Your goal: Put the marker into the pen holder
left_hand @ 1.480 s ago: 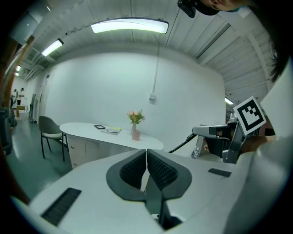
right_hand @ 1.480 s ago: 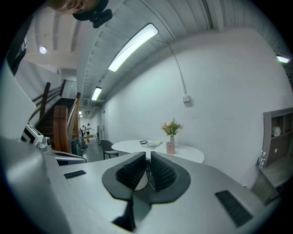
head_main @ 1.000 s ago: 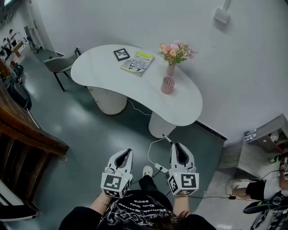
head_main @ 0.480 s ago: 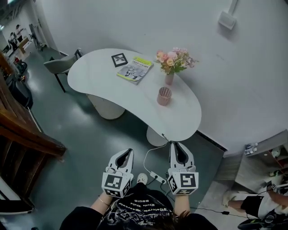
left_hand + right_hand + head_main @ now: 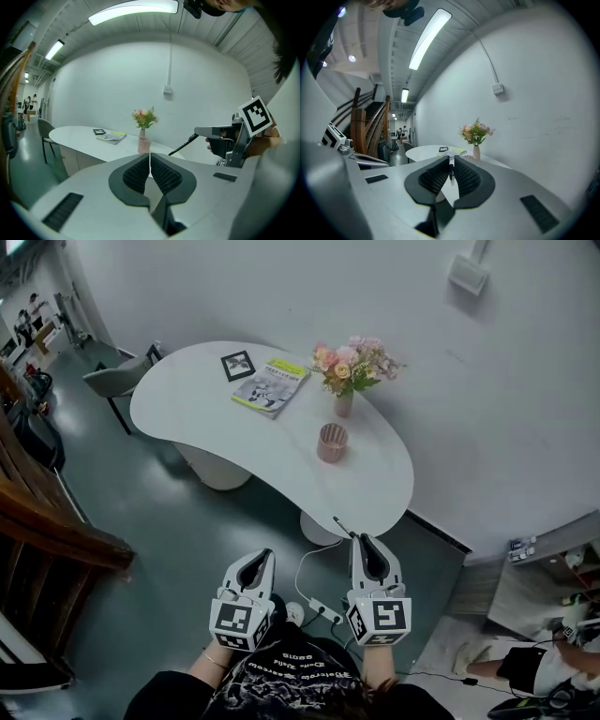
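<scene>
A black marker (image 5: pixel 341 525) juts forward and to the left from my right gripper (image 5: pixel 360 540), which is shut on it. In the right gripper view the marker (image 5: pixel 450 172) shows as a thin dark stick between the pads. The pink ribbed pen holder (image 5: pixel 332 442) stands on the white table (image 5: pixel 197 409), well ahead of both grippers. My left gripper (image 5: pixel 265 557) hangs beside the right one, shut with nothing in it. In the left gripper view, the pen holder (image 5: pixel 144 145) stands just beyond the closed jaws and the marker (image 5: pixel 183 144) shows at the right.
On the table are a vase of flowers (image 5: pixel 347 367), a magazine (image 5: pixel 272 386) and a small framed picture (image 5: pixel 236 365). A grey chair (image 5: pixel 112 381) stands at the table's left end. A power strip and white cable (image 5: pixel 317 601) lie on the floor ahead. Wooden stairs (image 5: pixel 47 521) rise at the left.
The table and pen holder have slid down and to the left in the head view, a little nearer. Both grippers keep their pose, the marker still held.
</scene>
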Motion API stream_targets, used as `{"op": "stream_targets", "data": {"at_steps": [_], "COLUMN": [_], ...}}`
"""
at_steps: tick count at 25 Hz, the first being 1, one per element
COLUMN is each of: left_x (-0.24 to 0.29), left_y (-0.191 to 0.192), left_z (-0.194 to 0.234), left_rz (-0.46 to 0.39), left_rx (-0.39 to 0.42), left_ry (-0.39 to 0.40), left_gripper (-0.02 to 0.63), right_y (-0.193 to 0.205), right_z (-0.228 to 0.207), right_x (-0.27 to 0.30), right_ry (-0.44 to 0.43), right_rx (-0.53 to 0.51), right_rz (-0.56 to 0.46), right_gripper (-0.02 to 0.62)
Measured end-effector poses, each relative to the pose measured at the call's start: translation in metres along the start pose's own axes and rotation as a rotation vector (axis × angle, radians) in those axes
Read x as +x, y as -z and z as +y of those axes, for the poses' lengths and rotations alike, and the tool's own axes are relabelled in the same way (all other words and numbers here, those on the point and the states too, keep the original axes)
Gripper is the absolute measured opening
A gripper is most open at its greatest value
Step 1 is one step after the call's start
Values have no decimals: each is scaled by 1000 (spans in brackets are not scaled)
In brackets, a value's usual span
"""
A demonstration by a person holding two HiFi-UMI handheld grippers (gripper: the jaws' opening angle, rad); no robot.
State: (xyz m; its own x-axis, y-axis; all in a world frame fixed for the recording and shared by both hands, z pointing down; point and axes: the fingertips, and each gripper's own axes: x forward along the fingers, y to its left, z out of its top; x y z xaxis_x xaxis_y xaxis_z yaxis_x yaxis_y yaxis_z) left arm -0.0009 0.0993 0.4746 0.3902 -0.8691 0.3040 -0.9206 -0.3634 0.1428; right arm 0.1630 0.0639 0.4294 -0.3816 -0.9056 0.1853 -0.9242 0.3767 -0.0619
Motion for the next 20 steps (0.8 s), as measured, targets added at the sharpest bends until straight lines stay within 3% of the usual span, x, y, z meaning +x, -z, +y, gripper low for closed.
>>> {"op": "stream_targets", "data": {"at_steps": [12, 20], "left_x": [45, 94], "left_y": [-3, -31], "left_z": [2, 35], "left_rz": [-5, -23], "left_rx": [-3, 4], "left_ry": [49, 76], "left_gripper": [26, 26], "right_y": [-2, -13], "right_z": [-20, -27], "right_x": [26, 73], "right_ry": [26, 40], "right_rx": [-19, -63], "right_rz": [-8, 12], "right_gripper": [57, 57]}}
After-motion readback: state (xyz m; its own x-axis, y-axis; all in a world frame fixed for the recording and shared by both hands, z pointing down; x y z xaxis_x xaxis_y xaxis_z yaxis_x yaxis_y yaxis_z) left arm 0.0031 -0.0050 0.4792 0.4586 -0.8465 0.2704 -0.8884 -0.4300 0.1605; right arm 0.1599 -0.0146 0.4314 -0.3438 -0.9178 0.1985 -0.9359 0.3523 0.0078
